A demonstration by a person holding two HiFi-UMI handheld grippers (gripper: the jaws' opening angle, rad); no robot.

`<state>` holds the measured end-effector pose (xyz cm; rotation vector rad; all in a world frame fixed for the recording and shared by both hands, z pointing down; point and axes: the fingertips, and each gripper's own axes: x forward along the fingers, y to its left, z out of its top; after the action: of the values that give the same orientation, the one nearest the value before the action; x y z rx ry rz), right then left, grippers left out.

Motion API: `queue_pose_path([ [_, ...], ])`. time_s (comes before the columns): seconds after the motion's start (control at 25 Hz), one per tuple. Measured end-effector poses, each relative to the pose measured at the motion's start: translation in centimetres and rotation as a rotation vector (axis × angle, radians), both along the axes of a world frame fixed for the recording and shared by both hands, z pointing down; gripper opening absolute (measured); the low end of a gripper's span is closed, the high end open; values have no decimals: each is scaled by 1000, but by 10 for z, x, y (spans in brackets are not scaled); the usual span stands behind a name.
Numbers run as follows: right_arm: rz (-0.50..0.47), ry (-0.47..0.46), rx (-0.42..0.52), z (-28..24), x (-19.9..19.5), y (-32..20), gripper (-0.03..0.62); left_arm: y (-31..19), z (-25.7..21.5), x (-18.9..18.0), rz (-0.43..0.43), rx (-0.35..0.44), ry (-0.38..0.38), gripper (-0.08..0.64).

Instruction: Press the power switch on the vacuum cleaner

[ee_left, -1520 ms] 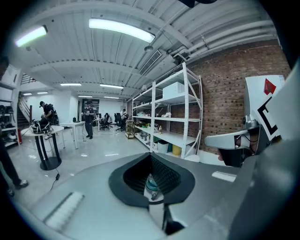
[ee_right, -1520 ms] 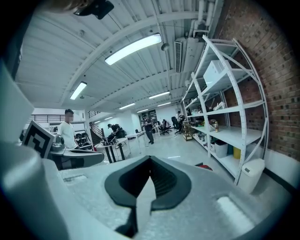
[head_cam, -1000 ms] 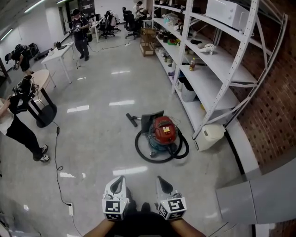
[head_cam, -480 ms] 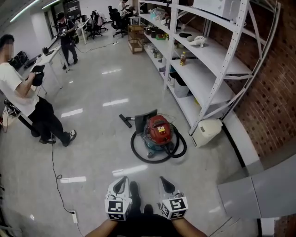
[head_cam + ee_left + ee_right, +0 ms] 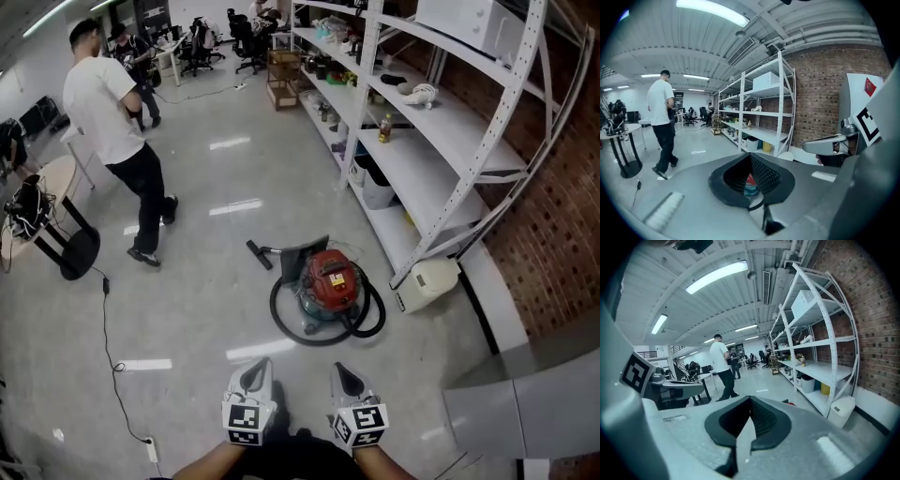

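Black fingers (image 5: 766, 174) of left gripper (image 5: 259, 368) and right gripper (image 5: 340, 370) together, empty, well short of vacuum cleaner (image 5: 330, 278).

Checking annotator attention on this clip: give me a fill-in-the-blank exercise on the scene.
The vacuum cleaner has a ___ lid.
Its black hose lies coiled on the ___.
The left gripper and right gripper, jaws shut, hold ___.
The nearest bystander wears a ___ shirt.
Missing: red; floor; nothing; white.

Glossy floor (image 5: 216, 281), brick wall (image 5: 553, 234)
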<state>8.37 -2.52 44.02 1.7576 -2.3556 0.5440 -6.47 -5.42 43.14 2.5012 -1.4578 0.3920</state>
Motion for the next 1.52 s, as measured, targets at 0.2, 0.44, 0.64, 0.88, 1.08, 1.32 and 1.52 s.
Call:
queue_pose_path([
  [0.2,6,27,-3,-8,-9,-43,-9,-44,2,-10,8,-11,19,15],
  [0.44,26,64,-1,-20,-21,-87,-9,-96,-3,-25,19,8,57,15],
  [0.64,53,79,16,-29,-23,-118,-9,-125,-9,-37,25,33,61,15],
  [0.88,26,78,16,-24,-32,-141,-9,-142,1,-46,2,25,55,15],
  [1.08,19,66,-12,-11,-25,-162,-9,-156,9,-44,-20,10,45,15],
  [1.32,-1,35,-34,6,-6,-203,-9,-185,19,-33,-65,-7,27,15],
  [1.52,-25,21,-77,28,17,-237,-9,-219,32,-6,-89,-39,5,15],
])
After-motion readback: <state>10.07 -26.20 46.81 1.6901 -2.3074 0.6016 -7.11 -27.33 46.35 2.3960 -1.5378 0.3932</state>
